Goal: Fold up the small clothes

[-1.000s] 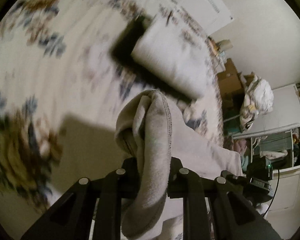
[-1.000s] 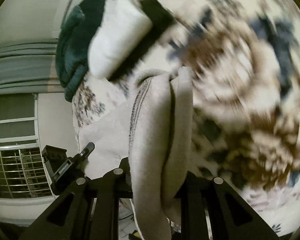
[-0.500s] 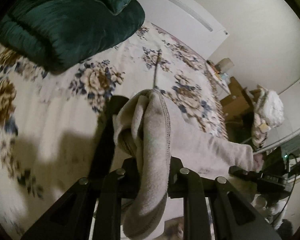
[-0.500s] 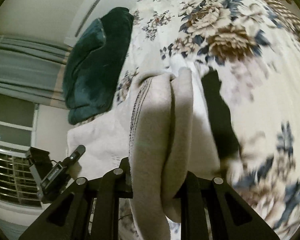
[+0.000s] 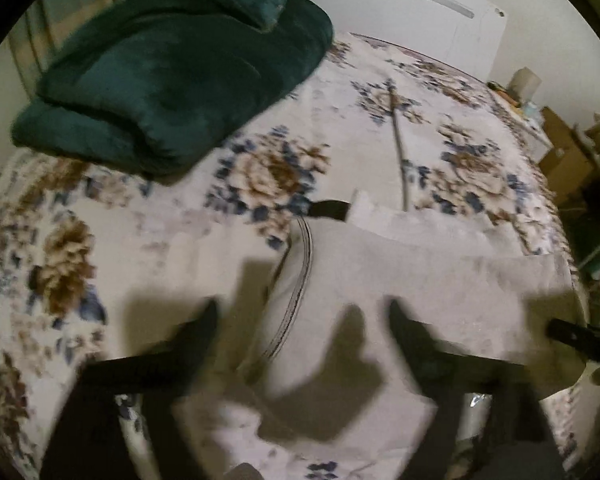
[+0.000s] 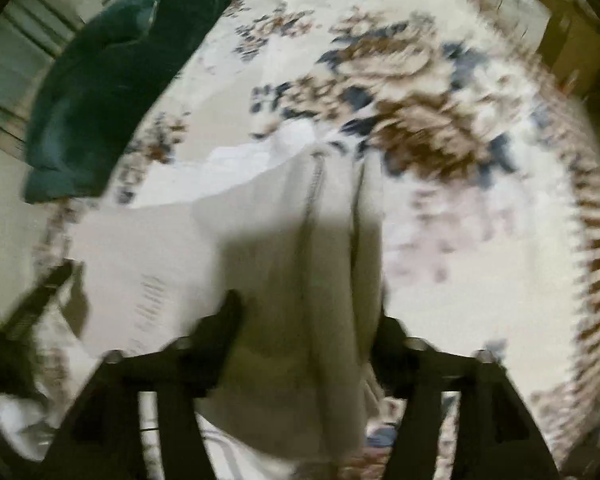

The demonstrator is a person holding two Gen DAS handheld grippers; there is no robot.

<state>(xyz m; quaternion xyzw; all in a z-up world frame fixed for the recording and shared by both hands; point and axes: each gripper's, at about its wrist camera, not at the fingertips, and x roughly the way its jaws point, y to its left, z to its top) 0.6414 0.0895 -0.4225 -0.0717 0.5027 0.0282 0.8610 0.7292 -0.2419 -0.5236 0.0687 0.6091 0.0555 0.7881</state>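
the bed [image 5: 148,248], under its flowered spread, carries everything here, with a dark green blanket [image 5: 172,80] heaped at its far left corner. the beige garment [image 5: 420,280] now lies spread flat near the bed's near edge, its stitched hem on the left side, where half a second ago it hung bunched up between both sets of fingers. a white folded piece [image 5: 364,204] peeks out past its far edge. the left gripper [image 5: 300,320] has let go and its jaws stand wide above the cloth. the right gripper [image 6: 308,328] has parted its jaws too, though the garment's right edge still sits between them, seemingly unpinched. i'd say this fold has just been laid down and wants smoothing or another fold.
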